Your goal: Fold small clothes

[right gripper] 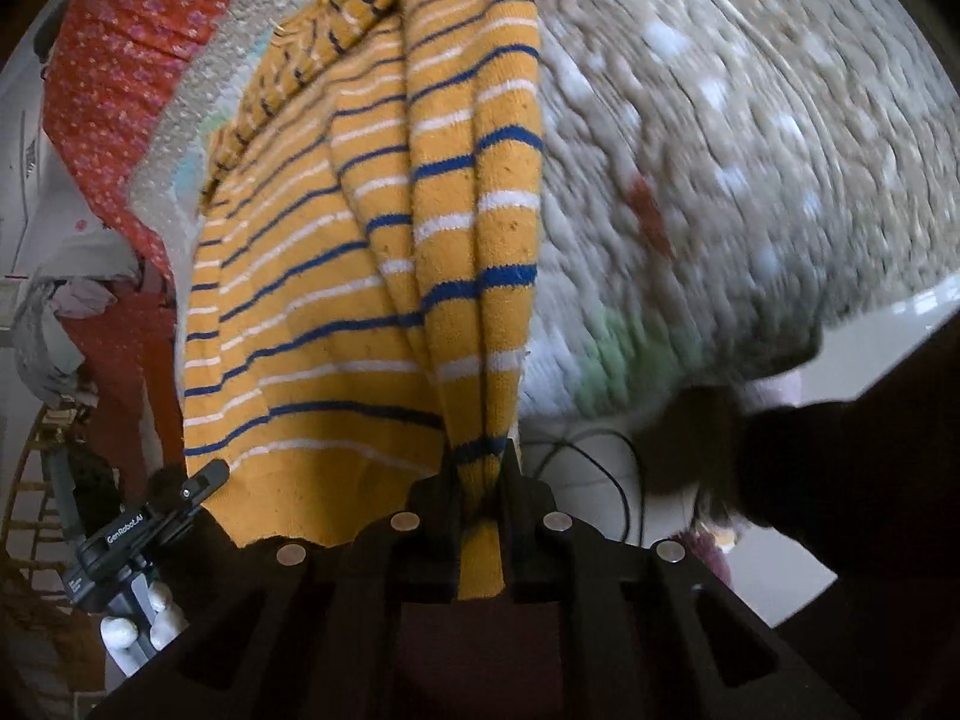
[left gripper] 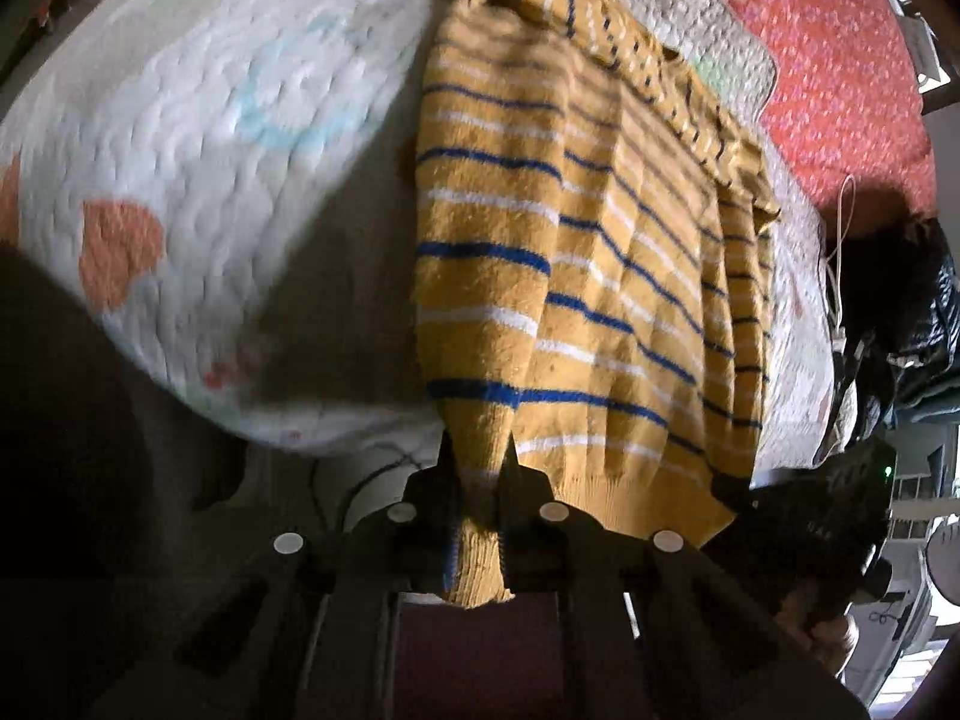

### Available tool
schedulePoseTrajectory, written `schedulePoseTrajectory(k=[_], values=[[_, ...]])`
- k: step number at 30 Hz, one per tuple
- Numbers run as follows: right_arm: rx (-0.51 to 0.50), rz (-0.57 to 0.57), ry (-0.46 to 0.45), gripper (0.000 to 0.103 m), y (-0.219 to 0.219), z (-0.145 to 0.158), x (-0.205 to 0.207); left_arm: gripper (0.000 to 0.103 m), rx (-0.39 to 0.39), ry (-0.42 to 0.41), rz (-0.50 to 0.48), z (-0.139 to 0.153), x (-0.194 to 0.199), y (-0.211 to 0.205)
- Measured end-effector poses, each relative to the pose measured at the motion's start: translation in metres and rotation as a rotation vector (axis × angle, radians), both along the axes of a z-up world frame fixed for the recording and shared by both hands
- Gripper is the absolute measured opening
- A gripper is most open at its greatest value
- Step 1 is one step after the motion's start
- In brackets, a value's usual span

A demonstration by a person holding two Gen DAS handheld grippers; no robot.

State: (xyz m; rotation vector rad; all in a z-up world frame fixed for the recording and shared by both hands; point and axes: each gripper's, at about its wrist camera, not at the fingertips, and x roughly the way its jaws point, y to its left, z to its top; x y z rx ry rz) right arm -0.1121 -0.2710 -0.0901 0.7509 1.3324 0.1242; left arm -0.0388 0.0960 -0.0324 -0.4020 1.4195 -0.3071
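The left gripper and right gripper each clamp a hem corner of the mustard-yellow knitted sweater with blue and white stripes, draped over the white quilted blanket's near edge.

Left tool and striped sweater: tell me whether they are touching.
Touching. The left wrist view shows the left tool shut on the striped sweater, its ribbed hem pinched between the fingers.
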Motion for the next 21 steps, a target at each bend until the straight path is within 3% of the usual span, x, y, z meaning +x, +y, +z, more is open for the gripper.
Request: schedulePoseTrajectory(k=[2, 5, 10, 14, 16, 21], values=[[-0.003, -0.004, 0.011, 0.01, 0.001, -0.003, 0.003, 0.009, -0.009, 0.017, 0.006, -0.007, -0.001, 0.001], [0.001, 0.002, 0.015, 0.015, 0.0, -0.003, 0.006, 0.011, -0.091, 0.02, 0.033, -0.007, 0.005, 0.01], [0.032, -0.016, -0.024, 0.038, -0.007, 0.003, 0.003, 0.013, -0.109, -0.045, 0.033, 0.011, 0.01, 0.023], [0.029, -0.049, -0.025, 0.051, -0.016, 0.002, 0.006, 0.031, -0.111, -0.101, 0.059, 0.026, 0.016, 0.039], [0.043, -0.054, 0.007, 0.052, -0.014, -0.006, 0.008, 0.036, -0.117, -0.109, 0.067, 0.025, 0.019, 0.042], [-0.059, -0.014, 0.016, 0.064, -0.008, -0.01, 0.007, 0.039, -0.117, -0.064, 0.006, 0.006, 0.011, 0.031]])
